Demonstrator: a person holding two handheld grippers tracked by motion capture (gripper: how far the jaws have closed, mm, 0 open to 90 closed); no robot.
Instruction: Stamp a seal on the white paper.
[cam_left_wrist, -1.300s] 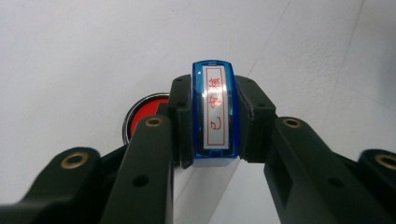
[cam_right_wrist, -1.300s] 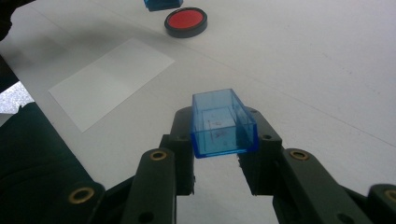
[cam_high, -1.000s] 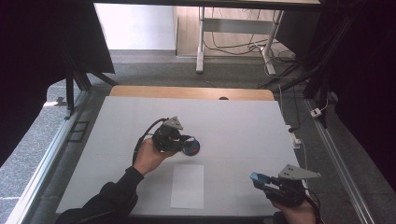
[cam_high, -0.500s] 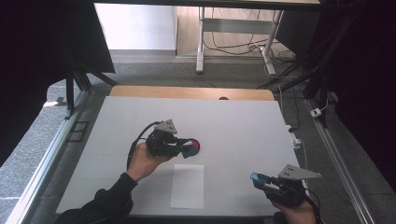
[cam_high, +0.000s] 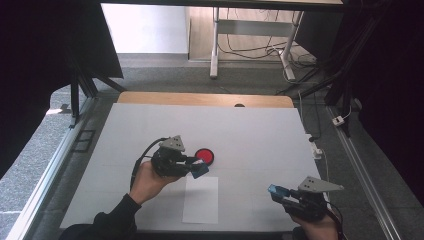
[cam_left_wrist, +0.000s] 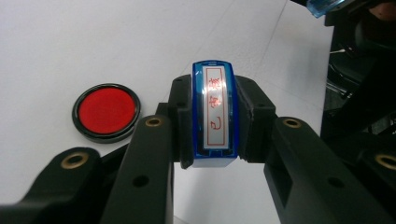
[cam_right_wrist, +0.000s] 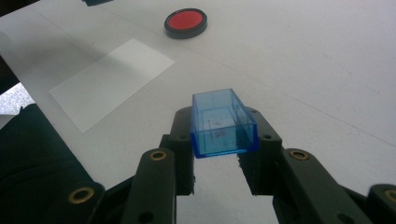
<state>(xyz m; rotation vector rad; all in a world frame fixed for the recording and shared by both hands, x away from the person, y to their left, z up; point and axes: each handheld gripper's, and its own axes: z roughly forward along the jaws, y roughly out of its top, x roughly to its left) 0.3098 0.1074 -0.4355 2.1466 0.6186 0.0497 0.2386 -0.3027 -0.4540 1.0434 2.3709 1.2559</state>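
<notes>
**Risk check: inked stamp over paper**

Left gripper (cam_high: 199, 169) clamps the blue stamp (cam_left_wrist: 215, 114), face up toward its camera, between ink pad (cam_high: 204, 156) and paper sheet (cam_high: 200, 199) on the surface (cam_high: 260, 135). Right gripper (cam_high: 278, 191) holds the stamp cap (cam_right_wrist: 223, 122). Likely faults: tilted contact smears the print; stamp slips sideways in the jaws; unheld sheet shifts.

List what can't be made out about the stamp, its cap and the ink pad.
- Stamp characters: left gripper view, too small and glare-washed to read.
- Stamp sides: covered by the left tool.
- Blue cap rear: right gripper view, behind the right tool.
- Ink pad near edge: high view, behind the left tool.
</notes>
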